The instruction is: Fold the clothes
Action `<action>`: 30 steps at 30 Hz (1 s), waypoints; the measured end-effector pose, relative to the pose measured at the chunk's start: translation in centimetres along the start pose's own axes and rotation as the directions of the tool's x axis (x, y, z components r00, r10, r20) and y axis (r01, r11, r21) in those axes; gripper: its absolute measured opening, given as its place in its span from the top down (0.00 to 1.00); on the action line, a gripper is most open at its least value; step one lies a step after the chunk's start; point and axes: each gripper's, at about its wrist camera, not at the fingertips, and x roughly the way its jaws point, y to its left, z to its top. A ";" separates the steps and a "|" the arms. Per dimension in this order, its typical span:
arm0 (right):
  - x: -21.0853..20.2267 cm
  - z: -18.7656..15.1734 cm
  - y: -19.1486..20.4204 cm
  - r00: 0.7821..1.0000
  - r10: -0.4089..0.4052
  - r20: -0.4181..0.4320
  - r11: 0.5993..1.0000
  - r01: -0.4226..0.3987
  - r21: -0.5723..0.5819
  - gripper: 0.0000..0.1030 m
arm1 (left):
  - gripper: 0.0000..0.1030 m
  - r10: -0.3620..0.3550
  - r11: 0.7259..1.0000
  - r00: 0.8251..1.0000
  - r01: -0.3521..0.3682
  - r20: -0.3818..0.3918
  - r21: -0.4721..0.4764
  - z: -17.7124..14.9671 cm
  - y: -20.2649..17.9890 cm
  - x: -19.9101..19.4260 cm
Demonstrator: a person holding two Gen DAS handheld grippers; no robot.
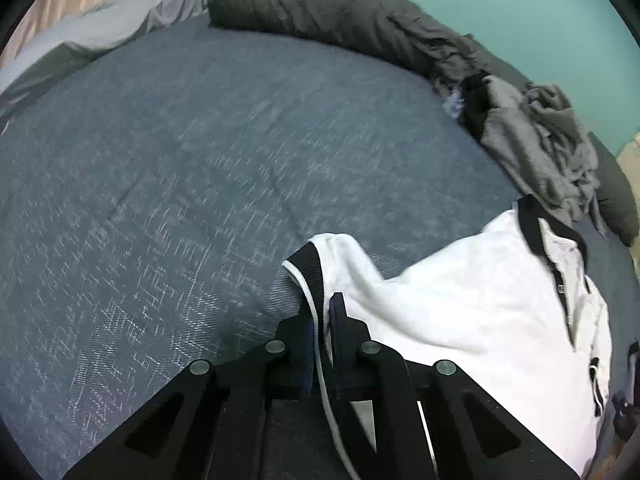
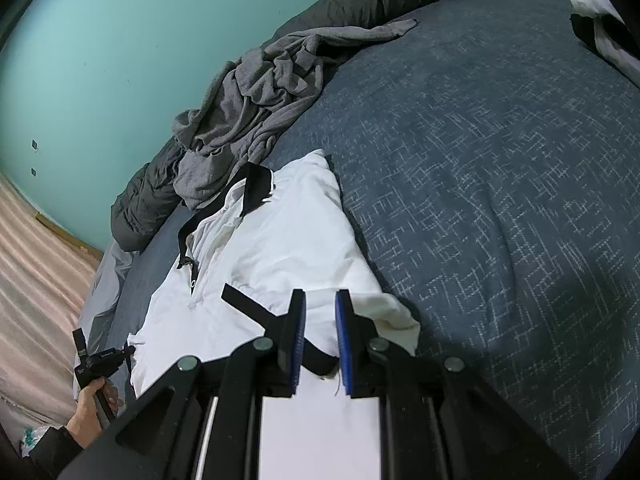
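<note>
A white polo shirt (image 1: 460, 320) with black trim is spread on a blue bedspread (image 1: 180, 180), near the edge closest to the cameras. In the left wrist view, the left gripper (image 1: 322, 320) is seen closed on the shirt's black-and-white sleeve cuff (image 1: 310, 280), the cuff's edge being pinched between the two fingers and drawn toward the camera. In the right wrist view, the right gripper (image 2: 320, 308) is held over the shirt's lower part with its jaws apart; white cloth and a black band (image 2: 248, 306) are seen between and below the blue pads (image 2: 342, 320), but nothing is gripped. The black collar (image 2: 256, 188) is turned toward a crumpled grey garment (image 2: 256, 92), which lies just beyond the shirt. A dark quilt (image 1: 340, 12) is bunched along the teal wall (image 2: 100, 40). A hand (image 2: 94, 404) on a handle is seen at the lower left of the right wrist view.
</note>
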 end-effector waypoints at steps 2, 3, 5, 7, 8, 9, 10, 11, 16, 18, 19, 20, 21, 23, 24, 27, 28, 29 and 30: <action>-0.1 0.1 0.0 1.000 0.003 0.001 1.000 -0.003 0.000 0.86 | 0.93 -0.008 1.000 1.000 0.008 0.018 0.019 0.1 -1.0 -1.3; -0.1 0.1 0.0 1.000 0.005 0.001 1.000 -0.005 0.001 0.86 | 0.94 -0.013 0.999 1.000 0.012 0.027 0.031 0.1 -1.7 -2.0; -0.2 0.1 -0.1 1.000 0.006 0.002 1.000 -0.006 0.005 0.86 | 0.94 -0.024 0.998 0.999 0.022 0.047 0.062 0.0 -3.2 -3.5; -0.3 0.2 -0.1 1.000 0.008 0.005 1.000 -0.008 0.010 0.86 | 0.94 -0.036 0.995 0.997 0.030 0.063 0.094 0.0 -5.0 -4.8; -0.4 0.2 -0.1 1.000 0.009 0.006 1.000 -0.009 0.012 0.86 | 0.94 -0.041 0.993 0.997 0.034 0.064 0.113 -0.1 -6.2 -5.3; -0.4 0.3 -0.1 1.000 0.010 0.008 1.000 -0.010 0.014 0.86 | 0.94 -0.046 0.990 0.997 0.037 0.064 0.132 -0.2 -7.4 -5.9; -0.5 0.3 -0.1 1.000 0.012 0.008 1.000 -0.012 0.015 0.86 | 0.94 -0.052 0.988 0.997 0.042 0.062 0.152 -0.3 -8.6 -6.3; -0.5 0.4 0.0 1.000 0.015 0.009 1.000 -0.015 0.017 0.86 | 0.94 -0.060 0.984 0.997 0.050 0.057 0.171 -0.5 -9.7 -6.7; -0.7 0.5 0.0 0.999 0.032 0.009 0.999 -0.032 0.025 0.86 | 0.93 -0.095 0.959 0.996 0.090 0.003 0.270 -1.6 -16.2 -6.8; -0.8 0.6 0.0 0.999 0.034 0.010 0.999 -0.035 0.031 0.86 | 0.92 -0.093 0.944 0.995 0.100 -0.038 0.315 -2.6 -18.4 -6.1; -0.8 0.6 -0.1 0.999 0.035 0.011 0.999 -0.035 0.035 0.86 | 0.92 -0.086 0.938 0.994 0.103 -0.064 0.331 -3.3 -19.2 -5.6; -0.8 0.6 -0.1 0.999 0.036 0.010 0.999 -0.036 0.037 0.86 | 0.92 -0.081 0.933 0.993 0.104 -0.081 0.344 -4.1 -19.6 -5.3; -0.8 0.6 -0.2 0.999 0.038 0.009 0.998 -0.039 0.040 0.86 | 0.88 -0.076 0.929 0.992 0.108 -0.103 0.354 -4.7 -20.0 -4.9; -0.9 0.6 -0.2 0.999 0.041 0.010 0.998 -0.042 0.043 0.86 | 0.78 -0.069 0.923 0.985 0.123 -0.157 0.364 -5.9 -20.4 -4.3; -0.9 0.7 -0.2 0.999 0.043 0.010 0.998 -0.044 0.043 0.86 | 0.73 -0.079 0.923 0.983 0.134 -0.164 0.361 -6.3 -20.5 -4.5; -1.0 0.8 -0.2 0.999 0.043 0.010 0.998 -0.044 0.041 0.86 | 0.69 -0.096 0.923 0.987 0.138 -0.130 0.360 -6.9 -19.8 -6.3; -1.0 0.8 -0.2 0.999 0.041 0.011 0.998 -0.041 0.038 0.86 | 0.65 -0.096 0.926 0.989 0.131 -0.114 0.355 -6.8 -19.3 -6.8; -1.0 0.8 -0.1 0.999 0.038 0.012 0.999 -0.038 0.036 0.86 | 0.63 -0.095 0.931 0.990 0.124 -0.102 0.343 -6.8 -18.6 -7.1; -1.0 0.8 -0.1 0.999 0.036 0.011 0.999 -0.036 0.034 0.86 | 0.62 -0.093 0.939 0.991 0.119 -0.097 0.321 -6.9 -17.6 -7.1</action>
